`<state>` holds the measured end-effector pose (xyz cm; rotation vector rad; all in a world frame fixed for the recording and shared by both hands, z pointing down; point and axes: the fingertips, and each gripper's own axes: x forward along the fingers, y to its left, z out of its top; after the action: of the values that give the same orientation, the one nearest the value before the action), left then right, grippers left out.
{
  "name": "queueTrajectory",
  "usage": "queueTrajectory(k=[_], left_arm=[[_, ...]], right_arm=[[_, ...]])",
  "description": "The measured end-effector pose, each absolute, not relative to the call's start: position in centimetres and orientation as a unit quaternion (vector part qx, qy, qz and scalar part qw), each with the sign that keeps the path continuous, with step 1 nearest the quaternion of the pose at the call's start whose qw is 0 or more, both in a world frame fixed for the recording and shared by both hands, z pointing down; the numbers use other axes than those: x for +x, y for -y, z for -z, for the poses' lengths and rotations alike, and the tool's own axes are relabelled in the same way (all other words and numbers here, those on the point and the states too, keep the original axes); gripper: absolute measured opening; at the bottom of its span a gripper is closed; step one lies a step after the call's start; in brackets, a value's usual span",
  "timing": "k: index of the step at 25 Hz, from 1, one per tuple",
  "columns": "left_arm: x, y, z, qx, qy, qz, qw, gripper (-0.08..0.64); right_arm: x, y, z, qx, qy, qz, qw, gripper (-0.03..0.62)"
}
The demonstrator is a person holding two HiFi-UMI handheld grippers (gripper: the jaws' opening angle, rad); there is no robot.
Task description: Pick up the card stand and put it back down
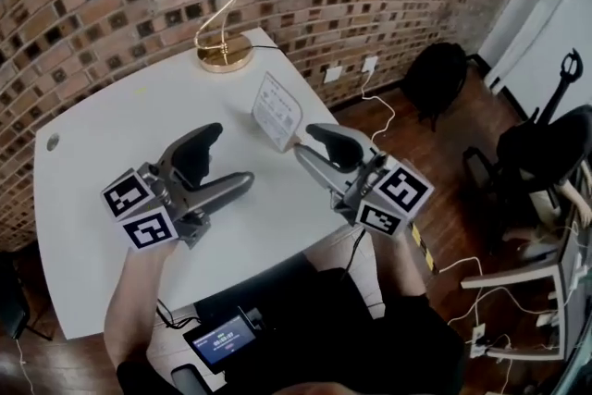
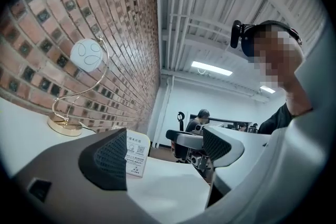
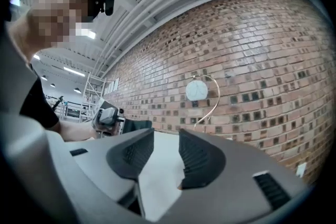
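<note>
The card stand [image 1: 276,111], a white printed card, stands upright on the white table [image 1: 111,153] in front of the lamp. My right gripper [image 1: 303,141] is at its near lower corner with its jaws apart. In the right gripper view the right gripper [image 3: 165,152] shows a gap filled with white; I cannot tell card from table there. My left gripper [image 1: 233,154] hovers open over the table to the card's left, holding nothing. From the left gripper [image 2: 168,152] the card stand [image 2: 135,157] shows partly behind one pad.
A gold lamp [image 1: 222,55] with a white globe stands at the table's far edge by the brick wall. The table's right edge lies just beyond my right gripper. Black chairs [image 1: 435,74], cables and a small screen [image 1: 222,338] lie around.
</note>
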<state>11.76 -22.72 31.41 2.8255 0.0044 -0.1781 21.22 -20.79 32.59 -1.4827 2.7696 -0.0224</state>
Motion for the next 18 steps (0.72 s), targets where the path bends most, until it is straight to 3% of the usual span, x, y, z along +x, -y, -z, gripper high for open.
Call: queueTrajectory(k=[4, 11, 18], left_arm=[[11.0, 23.5, -31.8, 0.986, 0.011, 0.064, 0.154, 0.448], [10.8, 23.6, -32.4, 0.987, 0.010, 0.053, 0.150, 0.448], [10.4, 23.5, -33.3, 0.986, 0.011, 0.052, 0.159, 0.448]], right_arm=[[24.1, 22.8, -33.7, -0.547, -0.837, 0.005, -0.017, 0.233], [24.8, 27.4, -38.9, -0.529, -0.841, 0.100, -0.055, 0.232], [22.5, 29.6, -40.1, -0.487, -0.861, 0.123, -0.079, 0.117]])
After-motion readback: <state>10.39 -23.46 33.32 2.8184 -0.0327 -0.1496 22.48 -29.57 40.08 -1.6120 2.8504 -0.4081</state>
